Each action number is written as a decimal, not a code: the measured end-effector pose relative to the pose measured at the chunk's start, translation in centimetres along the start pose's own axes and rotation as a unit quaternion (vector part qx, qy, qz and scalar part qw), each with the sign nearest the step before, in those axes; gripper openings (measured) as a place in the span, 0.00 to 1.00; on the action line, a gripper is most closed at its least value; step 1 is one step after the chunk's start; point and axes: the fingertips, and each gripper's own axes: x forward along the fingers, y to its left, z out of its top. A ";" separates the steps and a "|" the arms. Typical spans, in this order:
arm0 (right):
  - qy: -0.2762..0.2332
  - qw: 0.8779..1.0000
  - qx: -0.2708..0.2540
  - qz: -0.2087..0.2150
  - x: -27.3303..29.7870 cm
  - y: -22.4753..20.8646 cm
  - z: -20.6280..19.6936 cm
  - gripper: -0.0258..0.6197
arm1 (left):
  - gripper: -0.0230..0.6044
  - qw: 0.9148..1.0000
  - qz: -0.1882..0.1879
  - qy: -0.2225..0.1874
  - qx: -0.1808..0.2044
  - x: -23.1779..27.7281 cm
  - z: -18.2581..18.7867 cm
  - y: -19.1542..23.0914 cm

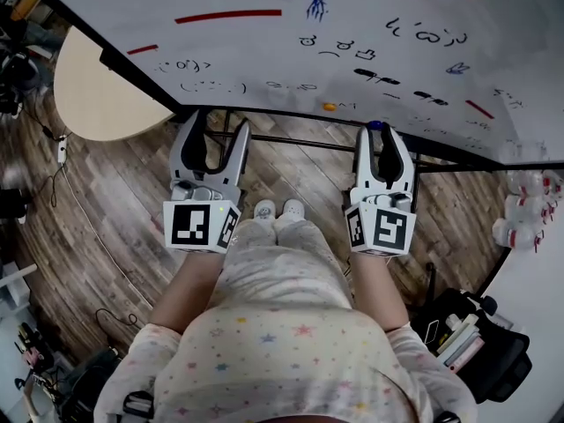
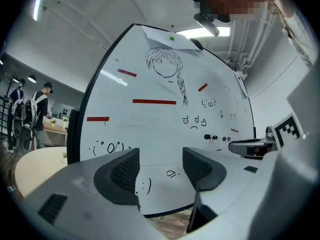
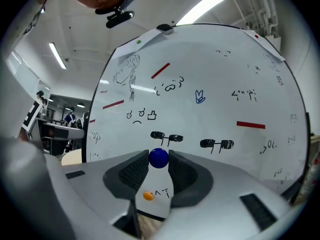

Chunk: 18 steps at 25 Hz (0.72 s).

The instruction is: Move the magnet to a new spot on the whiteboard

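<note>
A round blue magnet is pinched between the tips of my right gripper, held just off the whiteboard; from the head view the magnet shows at the tips of that gripper, below the whiteboard. A small orange magnet sticks low on the board, also seen as an orange magnet in the head view. My left gripper stands open and empty; its view shows the left gripper facing the whiteboard.
The board carries red strips, doodles and a drawn girl. Its black frame and stand legs run over a wood floor. A beige round table stands at left, a bag at right. People stand far left.
</note>
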 end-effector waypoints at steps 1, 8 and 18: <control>0.001 1.000 -0.001 0.003 0.1 -0.1 -0.1 0.23 | 0.44 1.000 0.001 0.000 0.001 0.1 0.0 -0.2; 0.014 0.999 -0.002 0.029 0.7 0.5 -1.4 0.23 | 0.44 1.000 0.009 -0.008 0.007 0.6 -0.2 -0.6; 0.029 0.998 -0.001 0.051 1.9 0.7 -3.7 0.23 | 0.44 1.000 0.003 0.002 0.009 1.7 -1.7 -0.7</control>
